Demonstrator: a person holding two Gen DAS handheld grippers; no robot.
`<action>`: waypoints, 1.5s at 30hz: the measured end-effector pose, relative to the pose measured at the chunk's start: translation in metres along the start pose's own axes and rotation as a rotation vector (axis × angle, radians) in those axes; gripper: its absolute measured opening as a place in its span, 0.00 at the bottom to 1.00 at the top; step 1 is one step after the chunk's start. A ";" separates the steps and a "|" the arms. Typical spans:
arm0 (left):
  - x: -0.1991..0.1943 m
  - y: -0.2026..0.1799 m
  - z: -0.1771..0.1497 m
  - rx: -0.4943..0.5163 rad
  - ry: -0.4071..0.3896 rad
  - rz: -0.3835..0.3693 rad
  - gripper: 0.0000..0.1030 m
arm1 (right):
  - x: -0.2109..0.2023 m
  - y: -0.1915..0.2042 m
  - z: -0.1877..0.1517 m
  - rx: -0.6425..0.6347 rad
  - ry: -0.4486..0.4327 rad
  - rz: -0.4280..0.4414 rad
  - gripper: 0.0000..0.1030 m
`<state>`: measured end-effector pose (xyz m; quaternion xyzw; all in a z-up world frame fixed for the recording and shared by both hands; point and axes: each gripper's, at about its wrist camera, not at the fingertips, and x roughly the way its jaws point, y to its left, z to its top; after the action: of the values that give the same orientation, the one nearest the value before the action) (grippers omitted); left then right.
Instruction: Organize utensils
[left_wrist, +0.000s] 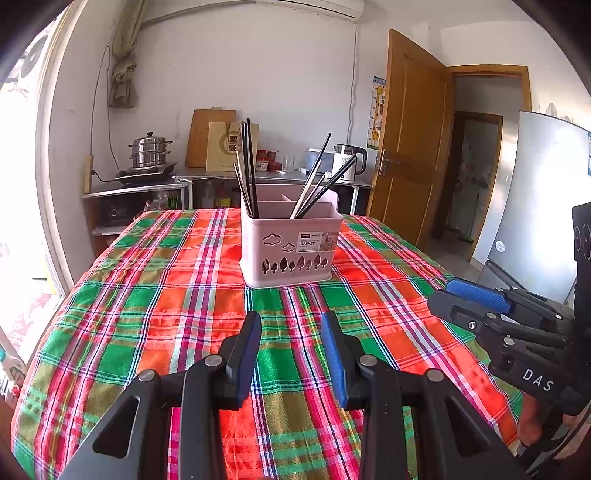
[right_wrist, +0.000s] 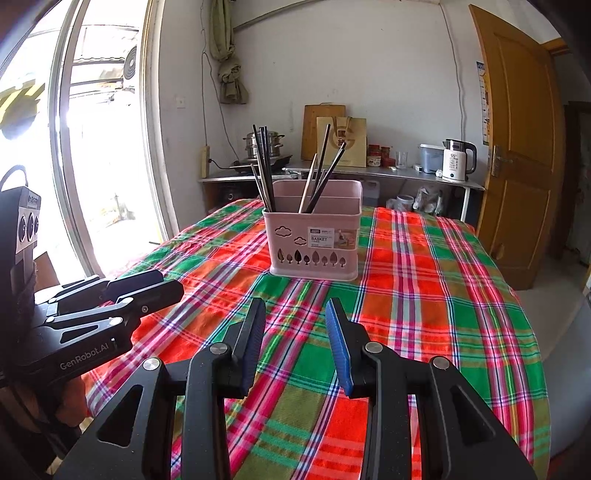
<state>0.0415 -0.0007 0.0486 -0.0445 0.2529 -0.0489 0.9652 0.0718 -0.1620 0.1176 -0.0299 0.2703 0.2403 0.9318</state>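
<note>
A pink utensil basket (left_wrist: 290, 251) stands upright on the plaid tablecloth (left_wrist: 166, 314), also in the right wrist view (right_wrist: 314, 243). Dark chopsticks (left_wrist: 248, 170) stand in its left compartment, and a few more chopsticks (left_wrist: 319, 181) lean right in another compartment. They show in the right wrist view too (right_wrist: 264, 166) (right_wrist: 321, 177). My left gripper (left_wrist: 291, 321) is open and empty, a short way in front of the basket. My right gripper (right_wrist: 295, 310) is open and empty, likewise in front of it. Each gripper shows at the side of the other's view (left_wrist: 461, 295) (right_wrist: 155, 284).
A counter (right_wrist: 369, 171) behind the table carries a steamer pot (left_wrist: 150, 151), cutting board, paper bag, jars and a kettle (right_wrist: 457, 160). A window is at left, a wooden door (left_wrist: 410, 147) at right, a fridge (left_wrist: 535, 206) further right.
</note>
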 end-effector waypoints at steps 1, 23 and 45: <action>0.000 0.000 0.000 0.000 0.000 0.001 0.32 | 0.000 0.000 0.000 -0.001 0.000 0.000 0.34; -0.001 0.000 -0.001 -0.014 0.004 0.003 0.32 | 0.001 0.000 -0.001 -0.002 0.003 -0.003 0.34; -0.002 -0.001 -0.003 -0.014 -0.008 0.018 0.32 | 0.000 0.000 0.001 -0.005 0.000 -0.004 0.34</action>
<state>0.0377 -0.0019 0.0471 -0.0494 0.2496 -0.0380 0.9663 0.0718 -0.1621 0.1182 -0.0329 0.2696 0.2393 0.9322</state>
